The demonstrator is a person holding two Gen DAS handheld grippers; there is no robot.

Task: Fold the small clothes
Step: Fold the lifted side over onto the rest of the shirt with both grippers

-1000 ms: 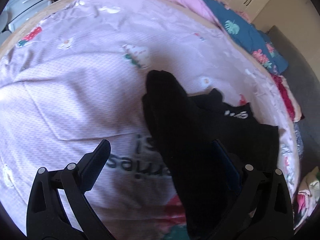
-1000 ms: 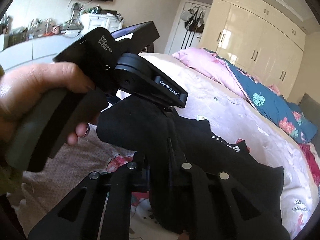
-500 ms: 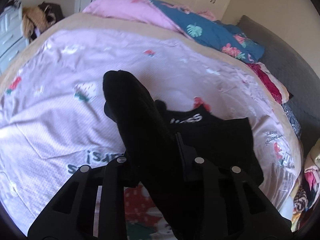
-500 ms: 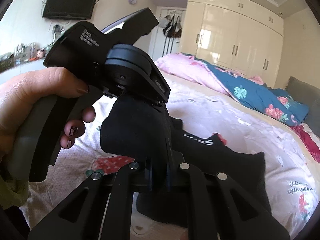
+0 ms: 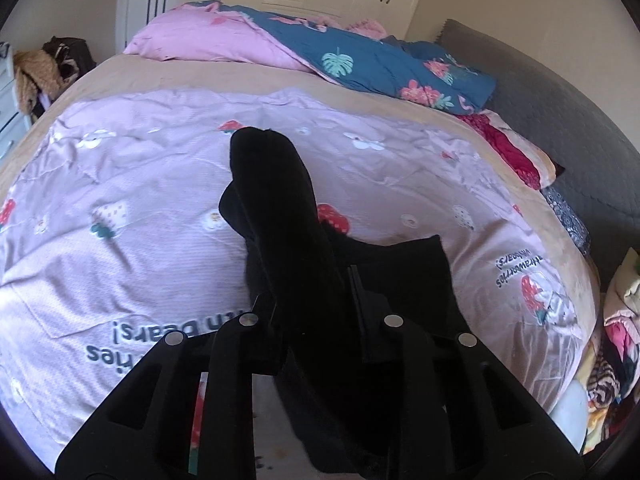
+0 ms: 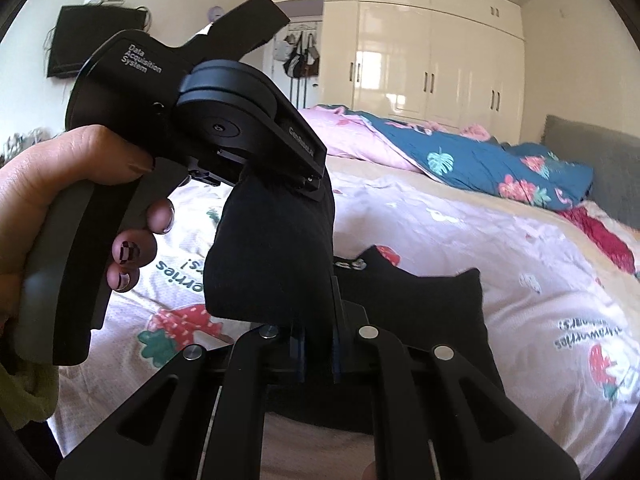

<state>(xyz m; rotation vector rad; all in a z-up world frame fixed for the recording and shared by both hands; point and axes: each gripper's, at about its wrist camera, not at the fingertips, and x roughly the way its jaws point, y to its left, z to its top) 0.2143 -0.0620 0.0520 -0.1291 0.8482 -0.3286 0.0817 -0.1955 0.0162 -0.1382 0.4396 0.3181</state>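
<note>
Since a second ago both grippers have lifted the black sock (image 5: 276, 216) off the bed (image 5: 120, 184), and the left gripper (image 5: 316, 312), then wide apart, now has its jaws closing on the sock. Wide bare quilt lies beyond, up to the piled bedding (image 5: 360, 56) at the far edge. Tilted downward, the right gripper (image 6: 318, 344) has its jaws clamped on the same sock beside the person's left hand (image 6: 60, 184).

Left wrist view: looked steeply down along its jaws, close over the black garment (image 5: 280, 216) and the bed (image 5: 132, 152). Right wrist view: faced more level toward the wardrobe (image 6: 436, 60), with the left gripper (image 6: 316, 186) near. Shared: garment, bed, blue quilt (image 5: 384, 64), wardrobe.
</note>
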